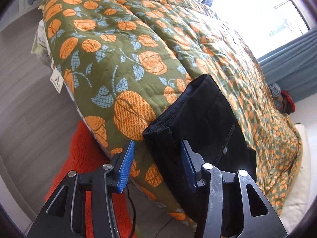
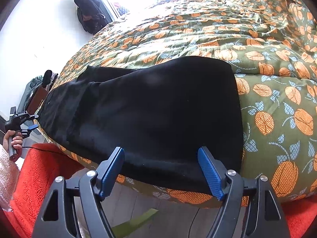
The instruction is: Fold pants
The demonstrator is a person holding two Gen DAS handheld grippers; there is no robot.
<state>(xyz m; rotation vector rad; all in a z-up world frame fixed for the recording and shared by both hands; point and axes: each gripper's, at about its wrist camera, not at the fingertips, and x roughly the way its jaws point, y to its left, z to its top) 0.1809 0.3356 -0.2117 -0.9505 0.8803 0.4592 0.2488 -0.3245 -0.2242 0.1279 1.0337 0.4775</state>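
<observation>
Probably a home bedroom: quilted bed (image 1: 122, 45), curtained window (image 1: 257, 10).

The left tongs (image 1: 156, 166) point steeply down, blue pads parted with a clear gap between them, nothing pressed by either pad. Seen from the right wrist, the same left tongs (image 2: 32, 127) sit far out at nine o'clock, held by a hand (image 2: 13, 140) wrapped around the handle, with a pale fuzzy sleeve (image 2: 6, 170) below it at eight o'clock. The right tongs (image 2: 160, 170) also tilt steeply down, jaws spread wide, their pads gripping nothing.
</observation>
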